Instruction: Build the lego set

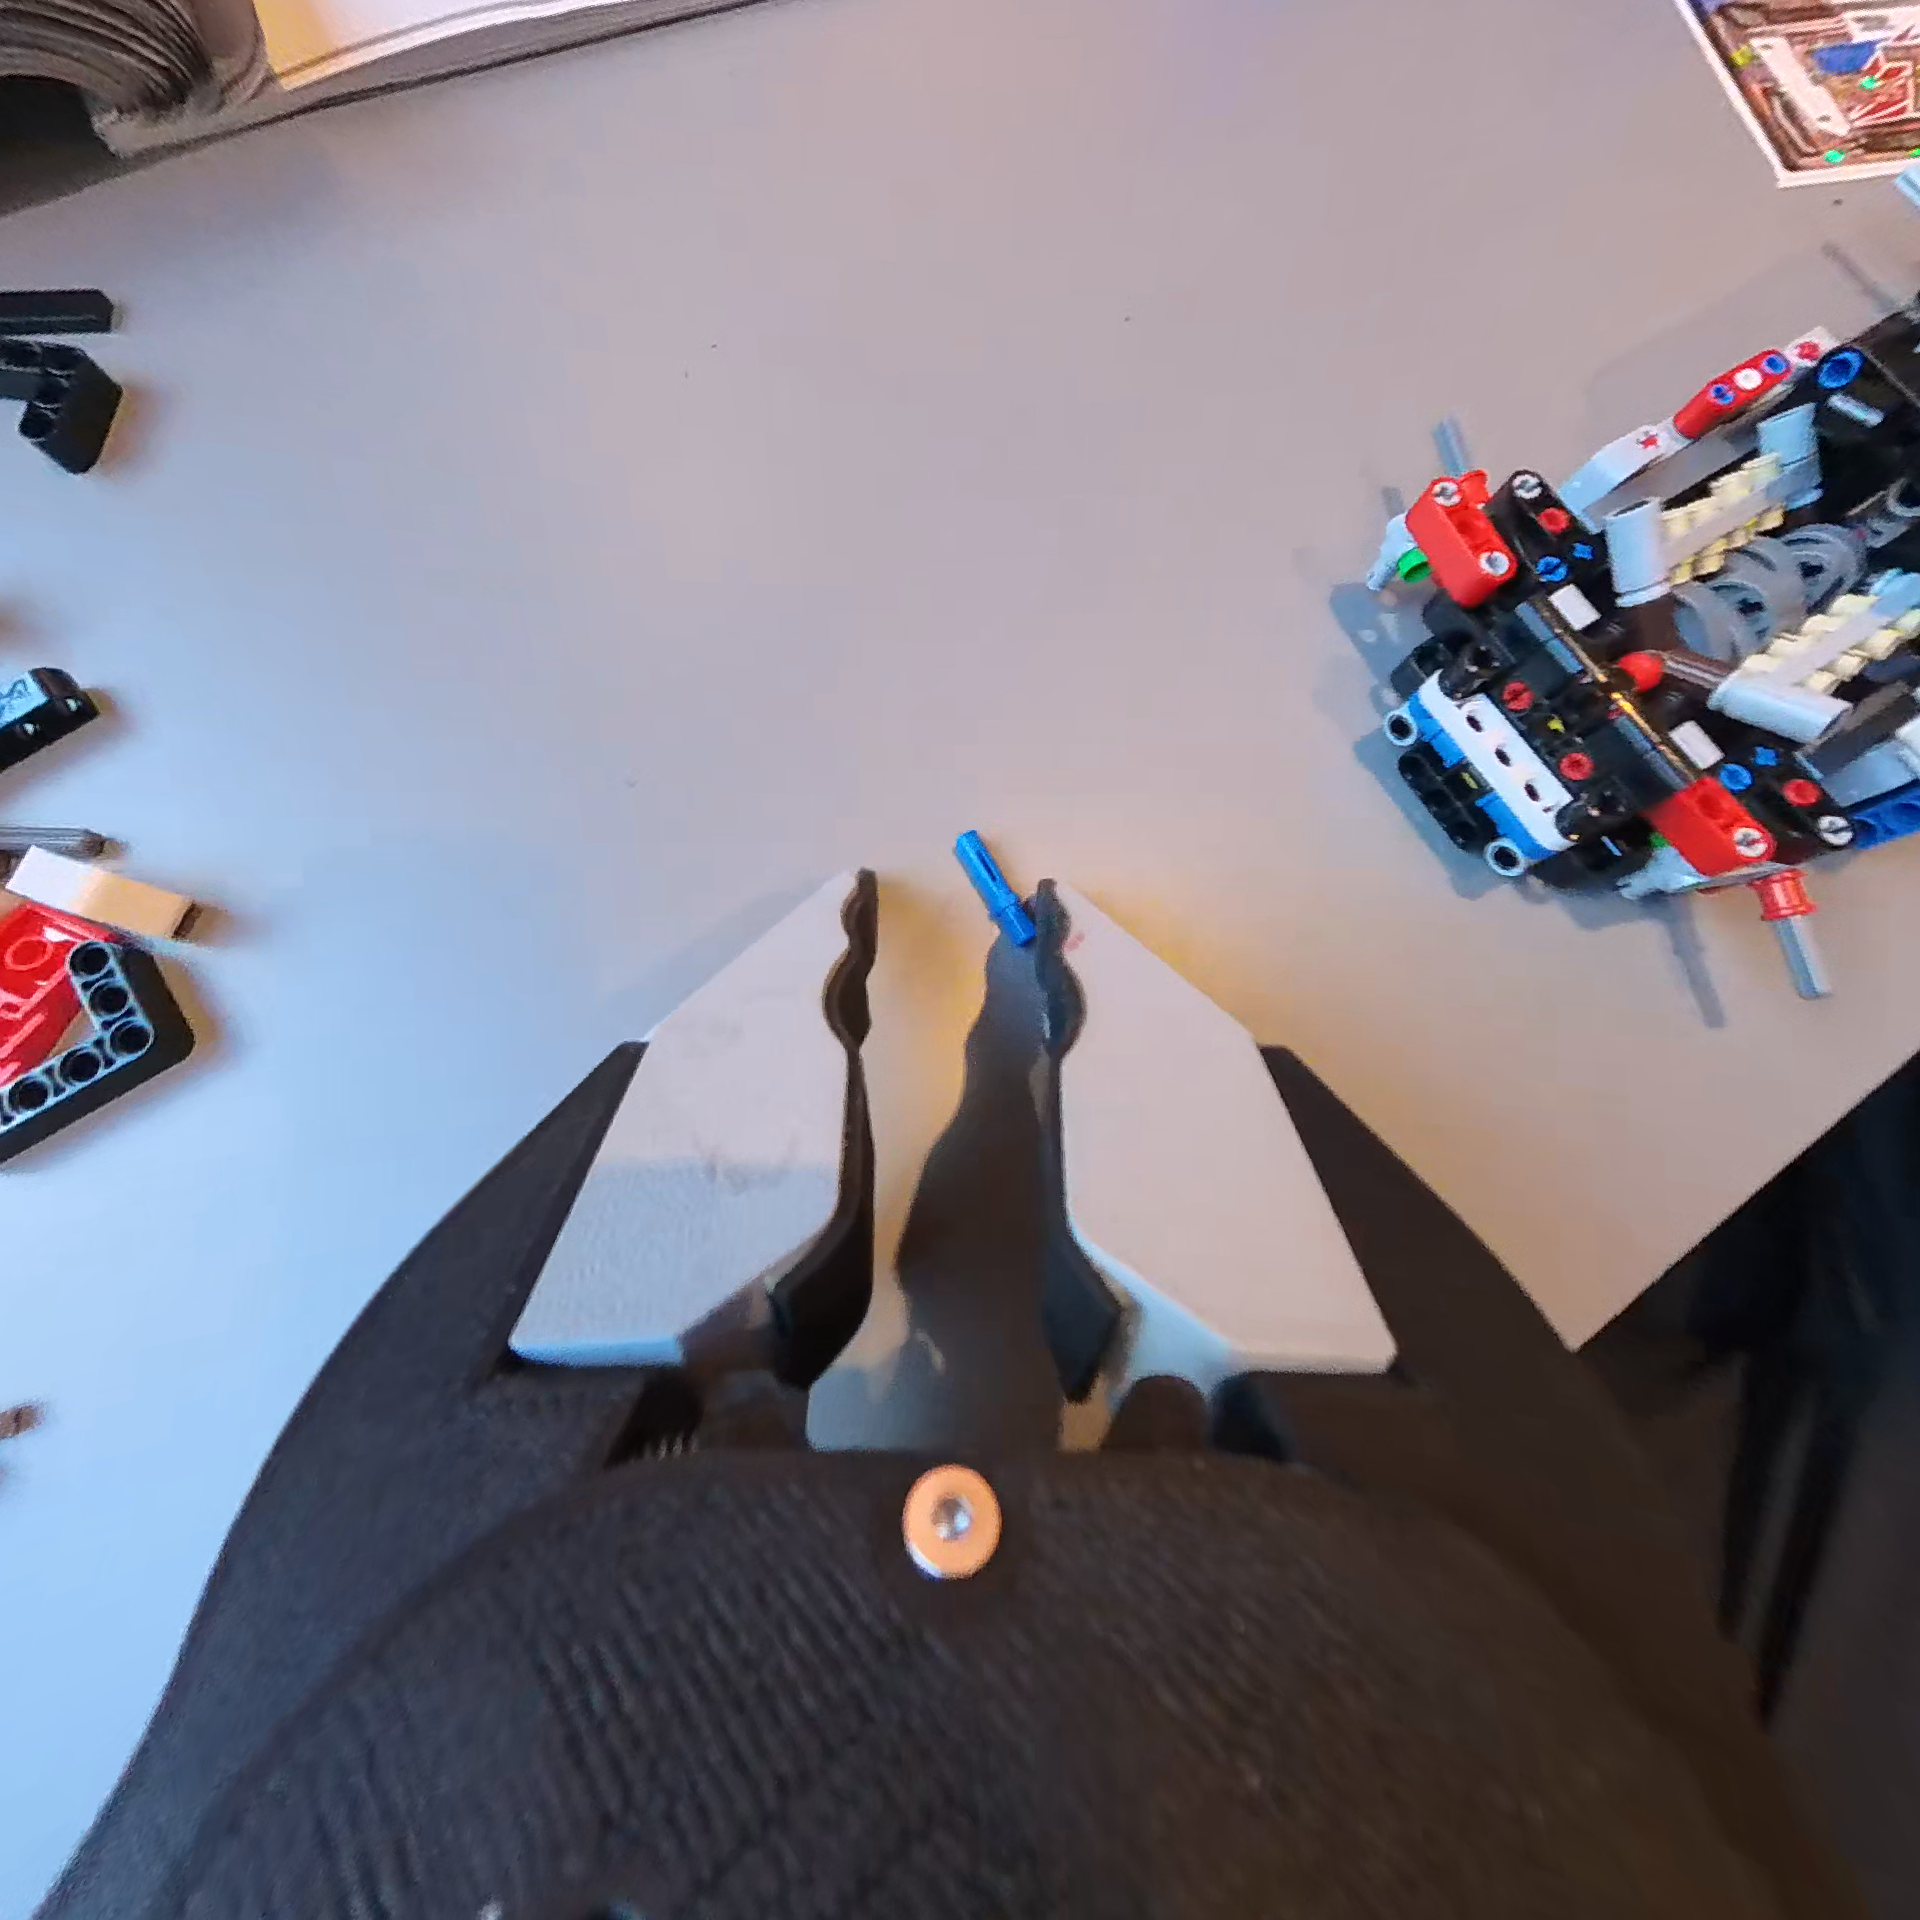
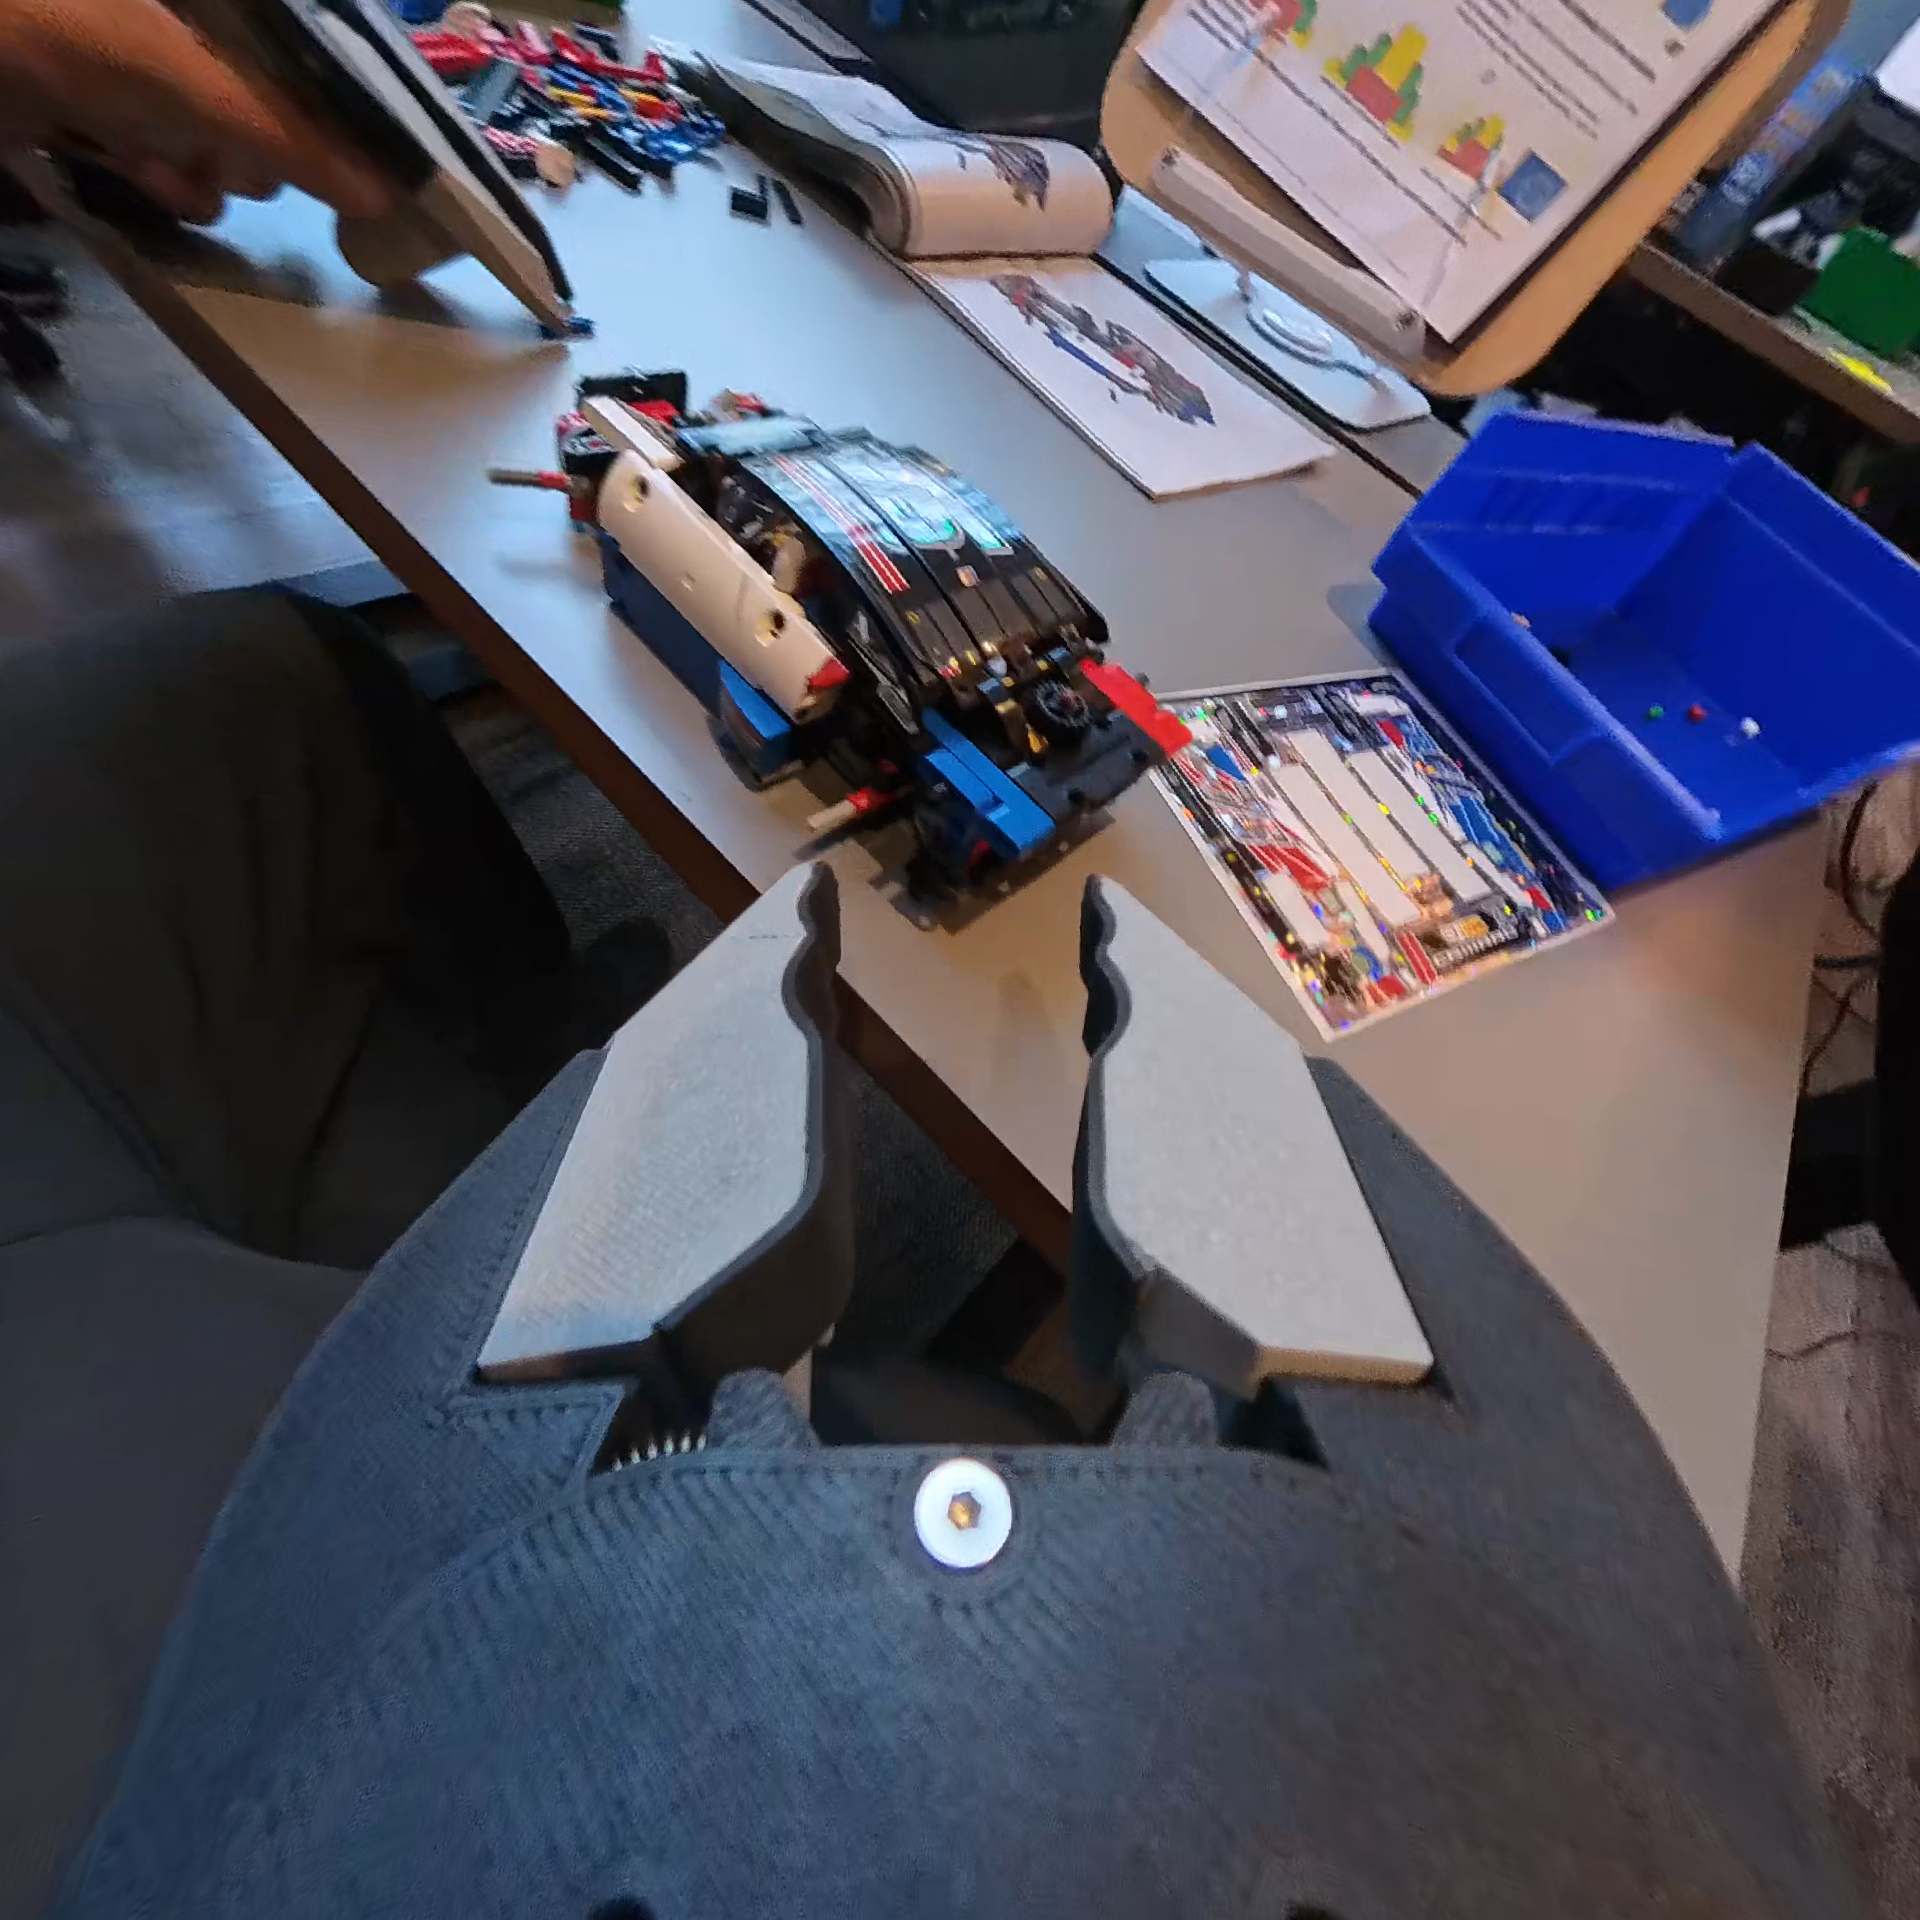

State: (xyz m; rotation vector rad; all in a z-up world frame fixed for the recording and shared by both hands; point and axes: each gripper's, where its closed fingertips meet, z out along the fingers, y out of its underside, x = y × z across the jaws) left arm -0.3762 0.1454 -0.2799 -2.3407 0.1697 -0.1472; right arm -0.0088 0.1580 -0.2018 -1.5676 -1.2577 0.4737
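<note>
Hovering low over the grey table (image 1: 727,520), the left gripper (image 1: 958,891) has its jaws spread with nothing between them. A small blue pin (image 1: 992,885) lies on the tabletop at the tip of its right-hand finger — touching or just beside it, off-centre in the gap. Its long axis runs roughly along the fingers, slanting up-left. The part-built lego car (image 2: 831,644) sits well off to the right. The right gripper (image 2: 961,914) (also spread, empty) hangs off the table edge — farther from the pin, so the left looks better placed for the pick.
</note>
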